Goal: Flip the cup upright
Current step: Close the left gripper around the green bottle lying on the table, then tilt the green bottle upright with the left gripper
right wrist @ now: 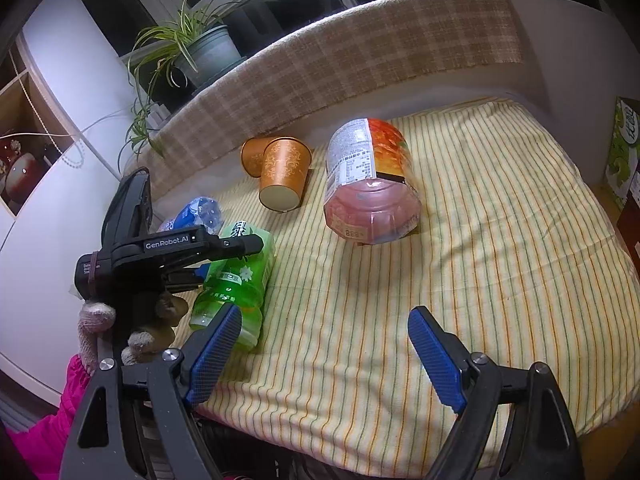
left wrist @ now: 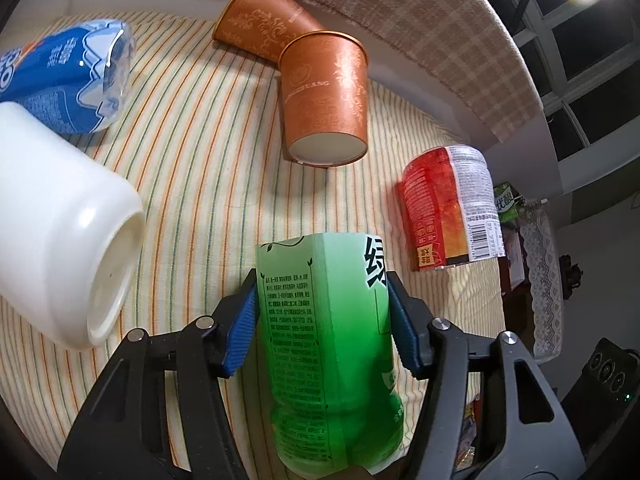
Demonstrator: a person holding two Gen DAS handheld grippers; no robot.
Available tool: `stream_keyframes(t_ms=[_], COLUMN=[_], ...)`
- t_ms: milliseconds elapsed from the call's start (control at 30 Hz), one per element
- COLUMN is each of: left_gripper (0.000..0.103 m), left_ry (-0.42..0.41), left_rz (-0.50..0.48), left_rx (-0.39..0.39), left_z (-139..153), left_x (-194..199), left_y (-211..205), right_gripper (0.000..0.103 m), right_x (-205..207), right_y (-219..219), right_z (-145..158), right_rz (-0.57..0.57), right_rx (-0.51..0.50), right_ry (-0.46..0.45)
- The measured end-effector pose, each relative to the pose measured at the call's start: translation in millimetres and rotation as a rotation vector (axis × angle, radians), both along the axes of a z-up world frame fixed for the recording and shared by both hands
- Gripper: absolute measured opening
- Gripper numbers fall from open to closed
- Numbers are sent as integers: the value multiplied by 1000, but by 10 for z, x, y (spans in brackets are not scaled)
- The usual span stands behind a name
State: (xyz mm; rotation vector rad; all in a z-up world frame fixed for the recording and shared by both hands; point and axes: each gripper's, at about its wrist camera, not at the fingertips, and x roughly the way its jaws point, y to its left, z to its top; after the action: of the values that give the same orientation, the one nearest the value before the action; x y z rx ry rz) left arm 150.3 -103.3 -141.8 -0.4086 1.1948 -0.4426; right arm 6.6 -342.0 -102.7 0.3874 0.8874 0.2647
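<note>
My left gripper (left wrist: 320,312) is shut on a green tea bottle (left wrist: 326,344) that lies on the striped cloth; it also shows in the right wrist view (right wrist: 236,276), with the left gripper (right wrist: 224,252) around it. Two orange paper cups lie on their sides beyond it: a near one (left wrist: 326,100) with its base toward me and a far one (left wrist: 264,24) behind it. Both show in the right wrist view, near (right wrist: 284,172) and far (right wrist: 252,156). My right gripper (right wrist: 324,344) is open and empty above the cloth's front part.
A white jar (left wrist: 60,224) lies on its side at the left, a blue-labelled bottle (left wrist: 68,80) behind it. A red-labelled bottle (right wrist: 370,184) lies to the right. A plaid-covered backrest (right wrist: 320,68) bounds the far edge. A potted plant (right wrist: 200,48) stands behind.
</note>
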Motion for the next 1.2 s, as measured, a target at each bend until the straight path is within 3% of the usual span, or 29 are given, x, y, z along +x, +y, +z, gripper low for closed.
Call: stream_keyframes(t_ms=[167,633,933,1200], left_gripper=[60,59,58,58], left_ry=[-46,-287,-358,-478], left_rz=[-5,-55,-49,-39], left_rx=[20,144,171,232], left_z=[104,532,615,678], left_x=[-66,-431,-468,-518], left_y=[-20,-124,-147,-225], right_gripper=[87,87,87,87], right_x=[-7,-50,-71,-74], right_y=[-1,38,13,0], right_z=[11,31,12,4], right_rz=[-2,0,-10,-15], right_rx=[0,3,7,9], right_ry=[-3,-8,0,6])
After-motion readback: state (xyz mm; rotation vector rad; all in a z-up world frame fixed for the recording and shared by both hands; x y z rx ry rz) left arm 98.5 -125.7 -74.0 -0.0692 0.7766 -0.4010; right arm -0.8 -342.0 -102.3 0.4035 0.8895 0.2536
